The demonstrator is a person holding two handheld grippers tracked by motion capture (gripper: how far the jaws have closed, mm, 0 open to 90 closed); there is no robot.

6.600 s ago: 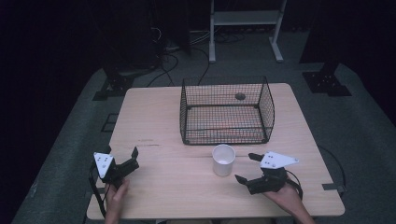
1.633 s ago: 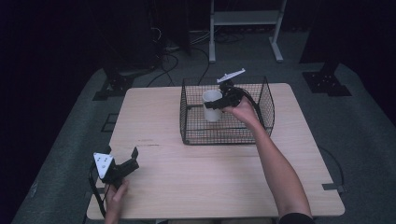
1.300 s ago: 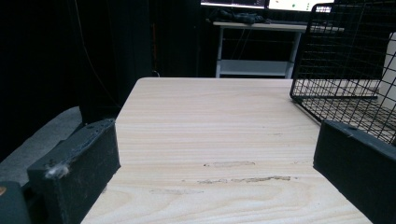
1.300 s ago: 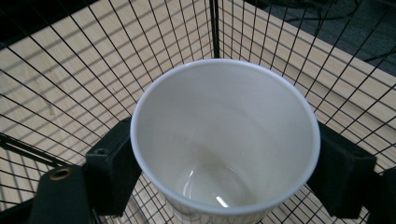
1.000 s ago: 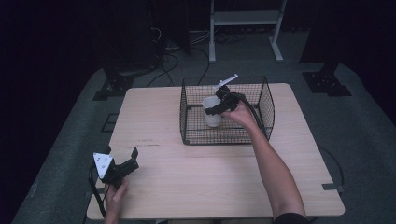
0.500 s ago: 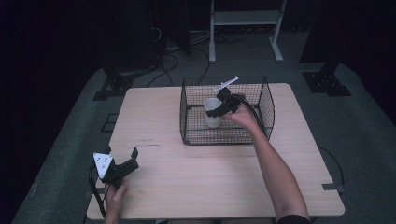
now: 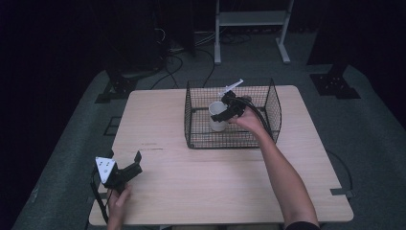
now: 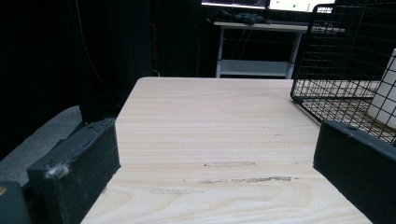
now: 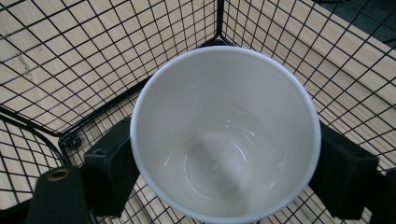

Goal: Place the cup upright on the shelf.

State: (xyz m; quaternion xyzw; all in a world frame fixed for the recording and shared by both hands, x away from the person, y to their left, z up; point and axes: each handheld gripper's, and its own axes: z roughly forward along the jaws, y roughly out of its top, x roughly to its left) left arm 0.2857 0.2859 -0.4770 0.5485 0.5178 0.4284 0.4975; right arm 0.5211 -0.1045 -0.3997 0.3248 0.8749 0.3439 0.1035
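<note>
A white cup (image 7: 218, 116) stands upright low inside the black wire basket (image 7: 191, 125), in its left part. My right gripper (image 7: 230, 108) reaches in from above and is shut on the cup. In the right gripper view its black jaws press either side of the cup (image 9: 224, 135), whose inside holds nothing, with the basket mesh (image 9: 70, 56) below. My left gripper (image 7: 124, 156) rests open near the table's front left corner. In the left gripper view nothing lies between the jaws of the left gripper (image 8: 217, 149); the basket (image 8: 336, 56) and cup (image 8: 385, 93) show at the right.
The wooden table (image 7: 158, 120) carries the basket at its far middle. A white metal stand (image 7: 249, 19) and cables are on the floor beyond the table. The person's right forearm (image 7: 282, 172) stretches across the table's right half.
The cup, earlier on the table in front of the basket, was gripped by my right gripper and carried into the basket, sinking lower over the last second. The left gripper has stayed still.
</note>
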